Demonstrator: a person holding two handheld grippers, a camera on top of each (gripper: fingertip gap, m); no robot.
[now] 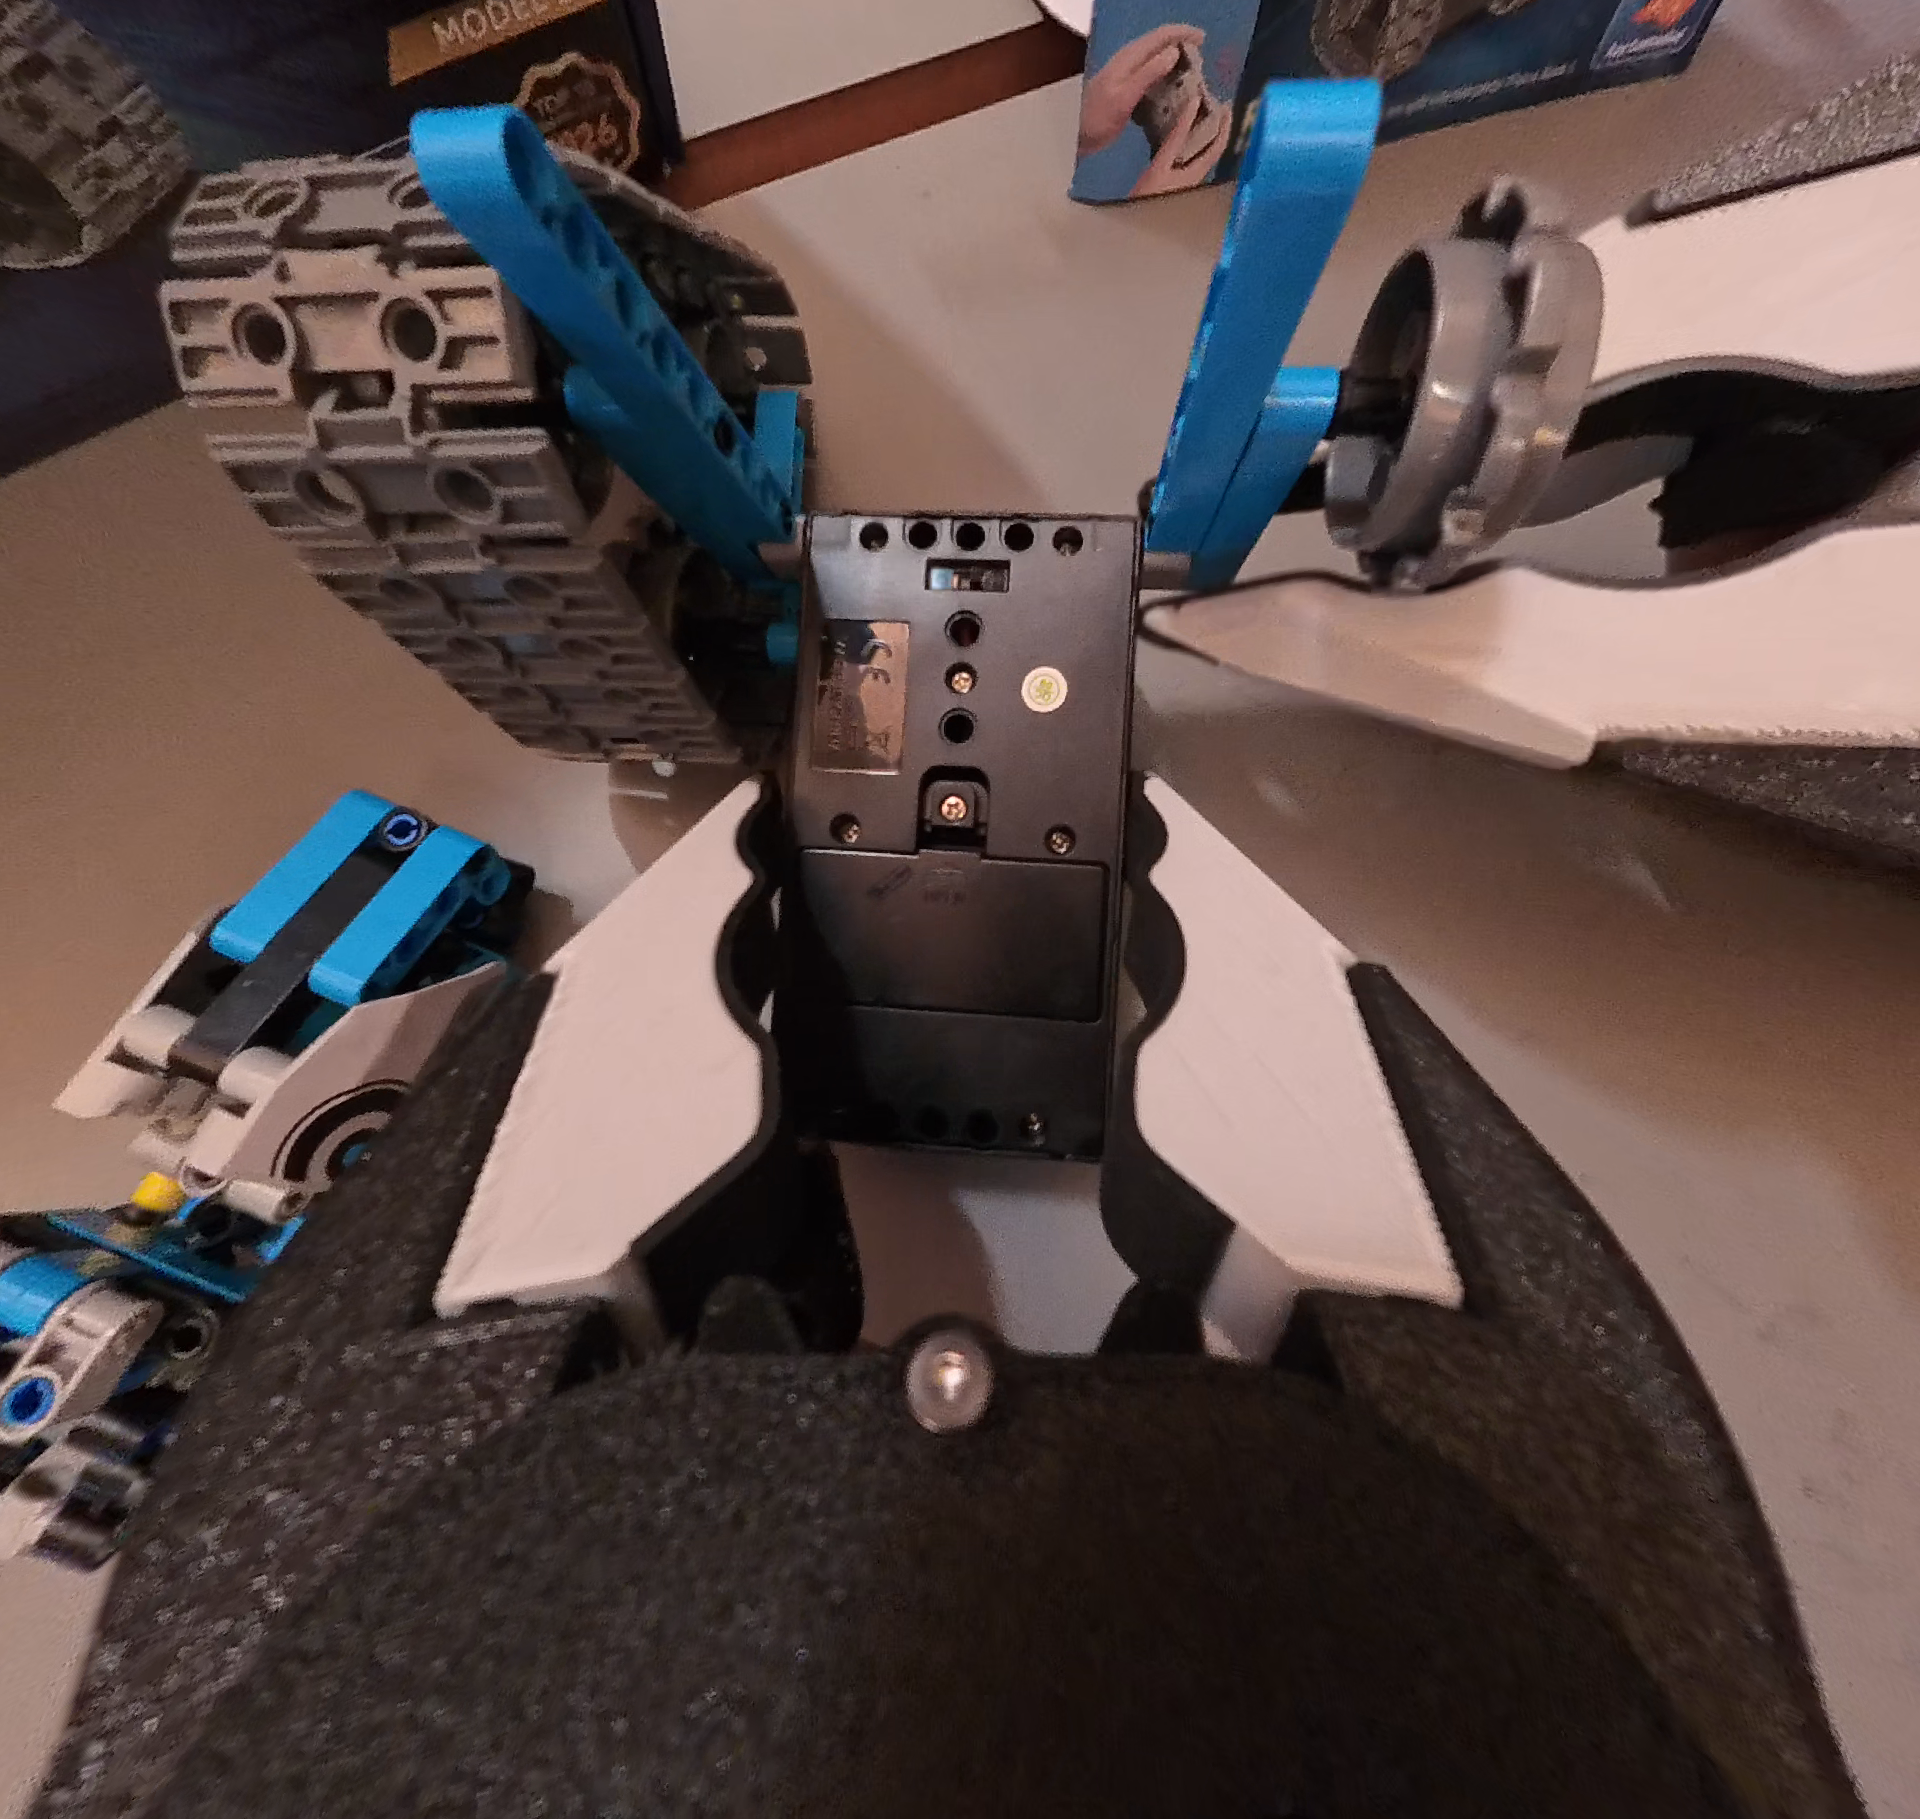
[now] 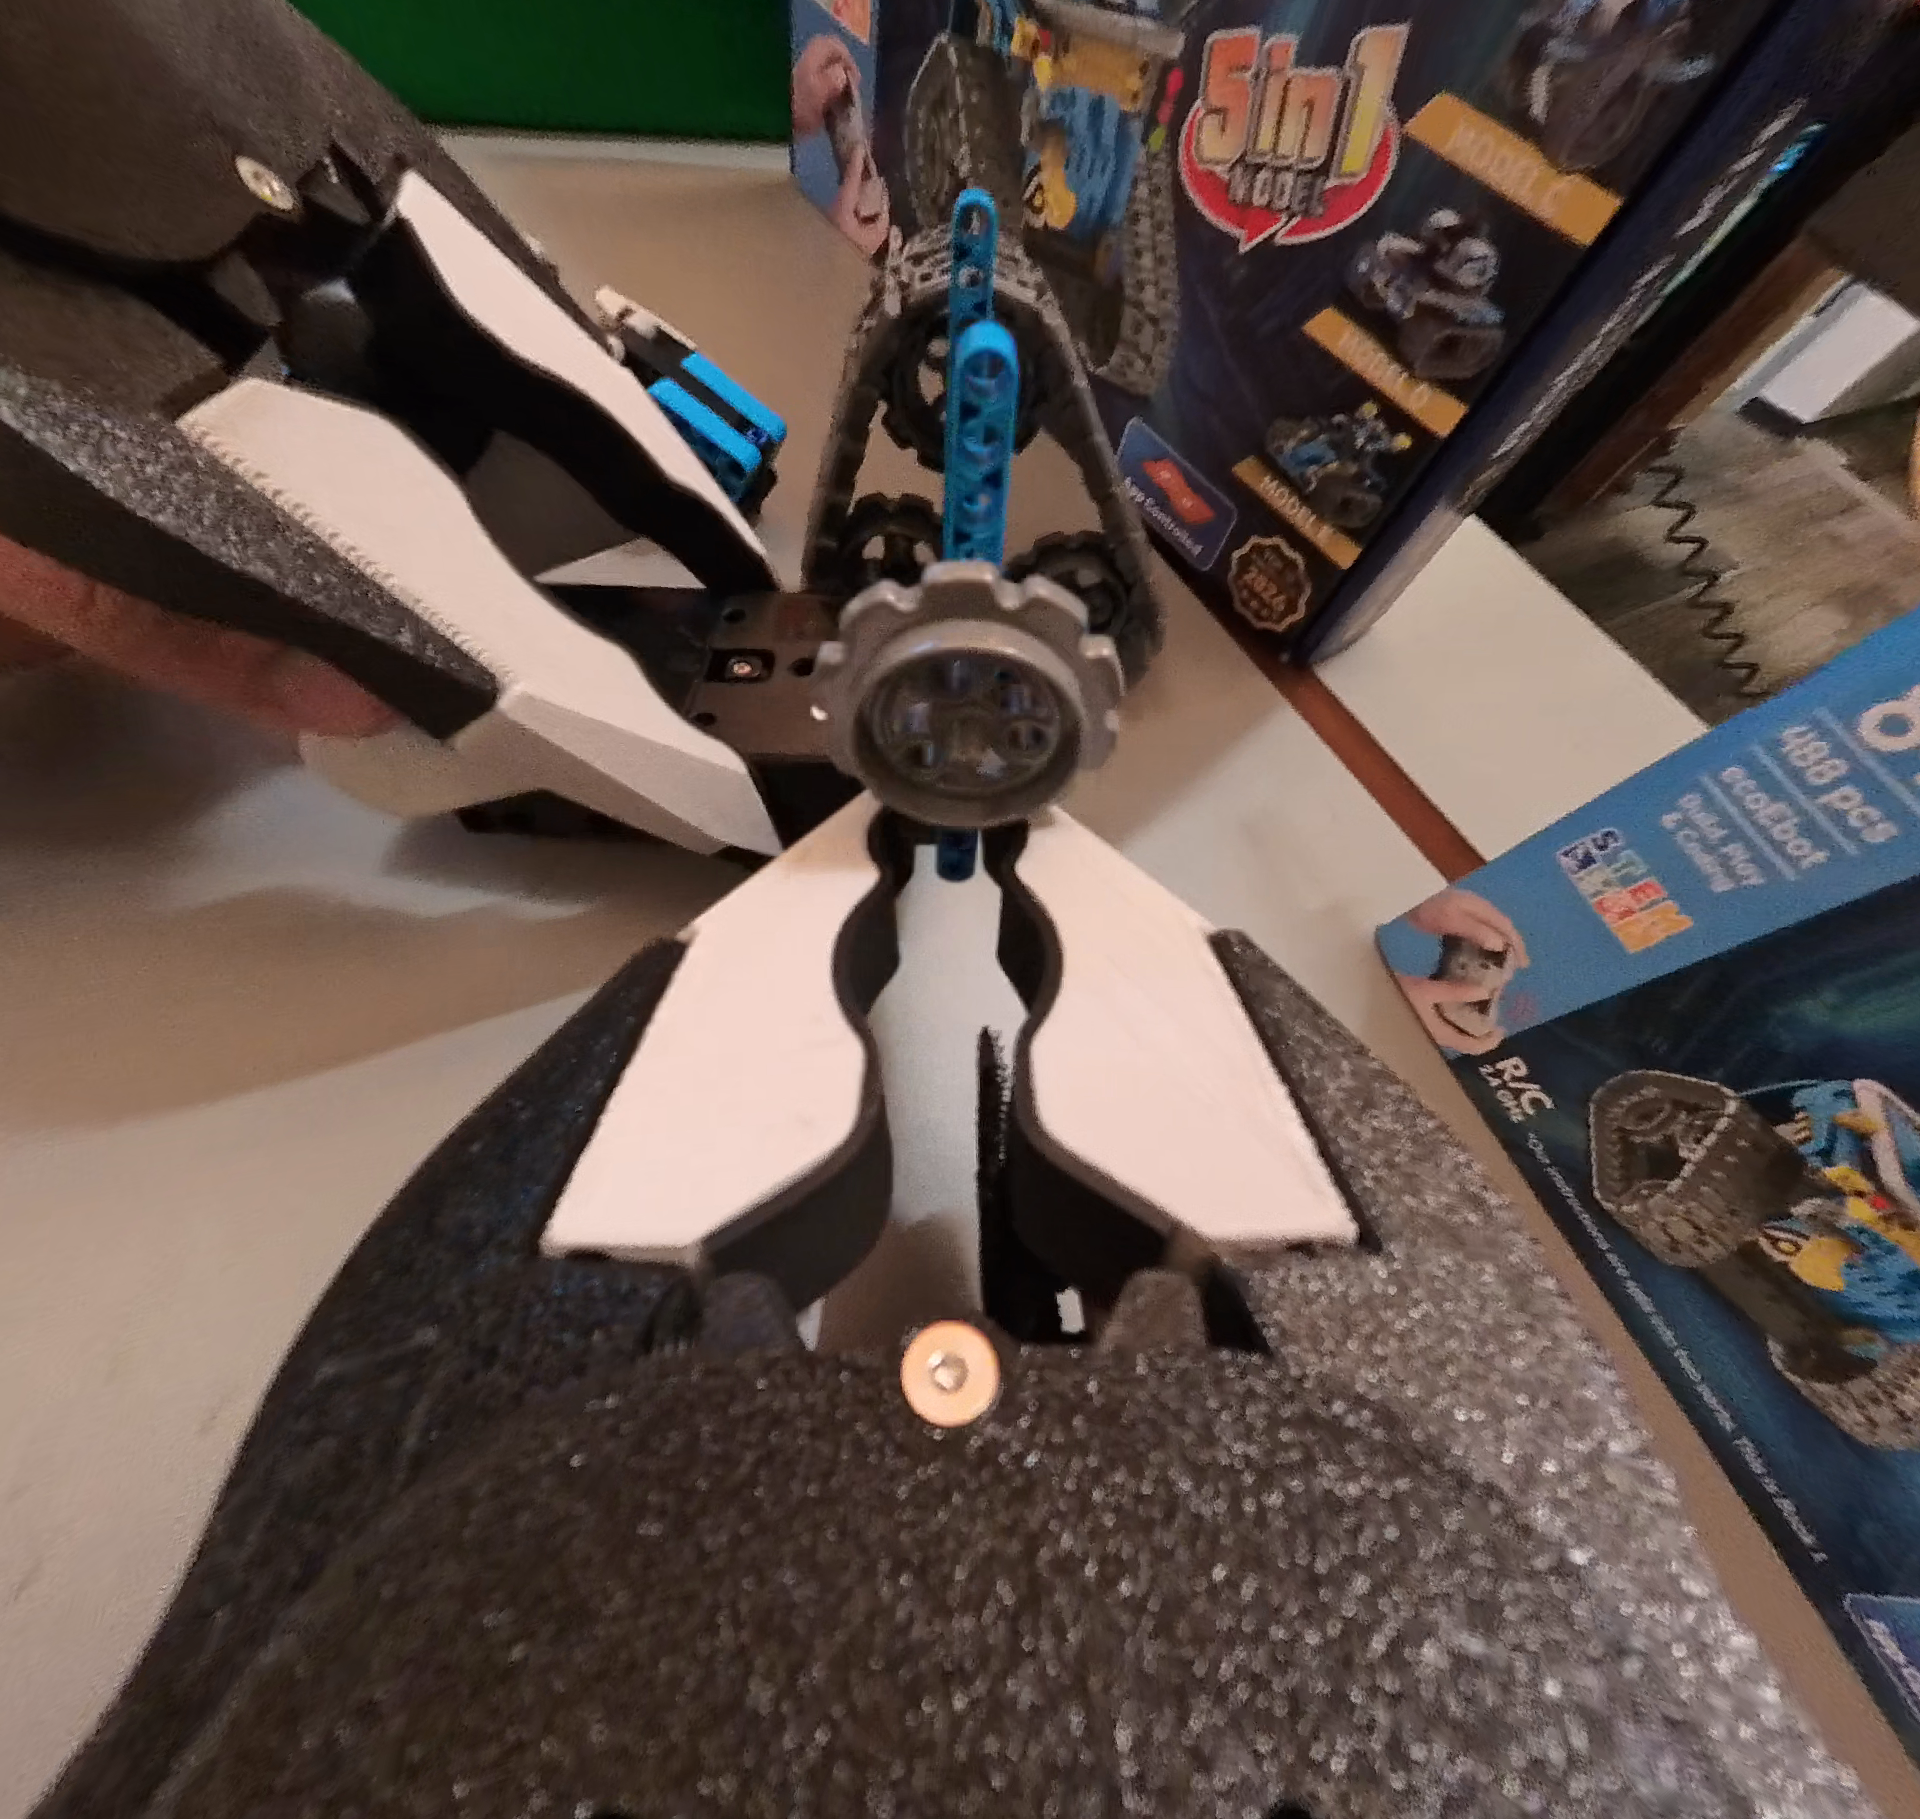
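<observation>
My left gripper [image 1: 956, 813] is clamped on a black plastic battery box [image 1: 956, 938], one finger on each side. Two blue plastic beams with holes [image 1: 1257, 335] stick up from the box. A grey rubber track [image 1: 416, 439] sits on one beam.

My right gripper [image 2: 956, 819] pinches a grey toothed plastic wheel [image 2: 971, 699] right beside the other beam.

A small blue and grey block model [image 1: 312, 990] lies near on the beige table [image 1: 1455, 1042]. Blue cardboard boxes [image 2: 1351, 315] stand behind.
</observation>
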